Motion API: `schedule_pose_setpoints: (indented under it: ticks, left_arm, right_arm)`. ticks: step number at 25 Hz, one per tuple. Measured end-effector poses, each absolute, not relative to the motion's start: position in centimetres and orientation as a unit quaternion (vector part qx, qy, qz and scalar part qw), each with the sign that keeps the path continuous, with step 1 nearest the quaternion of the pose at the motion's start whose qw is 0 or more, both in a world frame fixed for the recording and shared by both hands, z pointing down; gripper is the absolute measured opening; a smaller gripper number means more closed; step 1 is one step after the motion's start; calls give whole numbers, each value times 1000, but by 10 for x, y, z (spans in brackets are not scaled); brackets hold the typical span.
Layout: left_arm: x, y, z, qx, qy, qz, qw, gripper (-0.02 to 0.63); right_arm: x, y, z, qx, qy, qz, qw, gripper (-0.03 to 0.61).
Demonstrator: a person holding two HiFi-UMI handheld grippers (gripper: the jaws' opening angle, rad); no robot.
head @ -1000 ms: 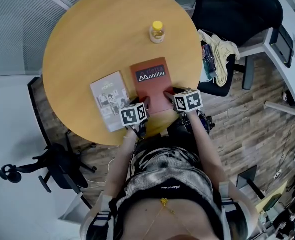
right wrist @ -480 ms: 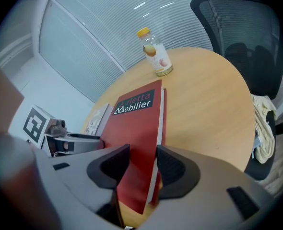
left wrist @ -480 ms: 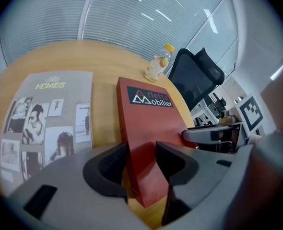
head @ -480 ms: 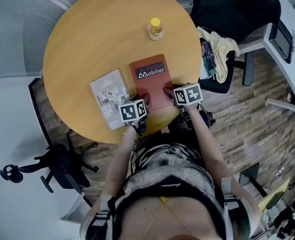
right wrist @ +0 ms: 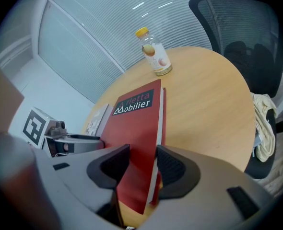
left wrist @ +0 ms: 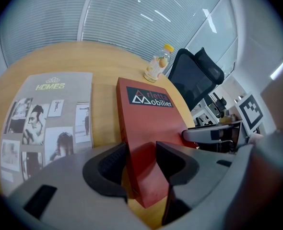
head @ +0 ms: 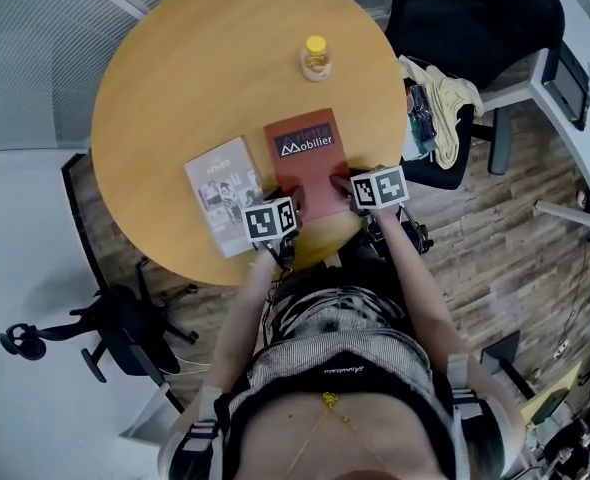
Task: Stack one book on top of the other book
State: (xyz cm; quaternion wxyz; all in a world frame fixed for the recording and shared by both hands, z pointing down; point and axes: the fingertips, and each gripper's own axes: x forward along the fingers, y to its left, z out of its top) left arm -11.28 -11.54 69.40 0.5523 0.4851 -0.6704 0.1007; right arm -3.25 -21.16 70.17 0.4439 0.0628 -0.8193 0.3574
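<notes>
Table (head: 175, 88) edge: left gripper (left wrist: 140, 163), jaws just closing, and right gripper (right wrist: 142, 166) grasp red book (head: 302, 176).

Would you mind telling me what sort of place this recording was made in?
Most likely an office or meeting room: a round wooden table, a black mesh office chair beside it, and slatted blinds across large windows.
</notes>
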Motion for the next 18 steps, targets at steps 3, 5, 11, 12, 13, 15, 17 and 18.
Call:
schedule_pose_setpoints:
  ticks: [3,5,11,12,13,15,17,18]
  left_arm:
    - [-112,-115,694,485,-671,102,552,207]
    - [-112,-115,694,485,-671,102,552,207]
    - [-112,-114,693,485,-672,100,550,206]
    - [-112,-113,693,485,-672,99,551,206]
    - [-112,-112,693,485,-672,99,550,206]
    - [-113,-111,692,486,-673,99,549,201]
    - [-113,-112,690,483,-675,97,549,193]
    - [-113,-112,690,480,-676,96,551,193]
  right_arm:
    - [-32,-211,701,63,-819,360,443,187]
    - [-32,-212,701,63,-819,360,443,187]
    - [-33,-211,701,63,-818,359,444,187]
    - [-32,-210,701,64,-818,358,445,187]
    - [-32,-209,701,65,-818,356,446,187]
    - [-32,-207,700,70,-819,354,447,186]
    - [-32,-208,698,78,-819,350,448,186]
    - [-32,-208,698,83,-819,348,449,186]
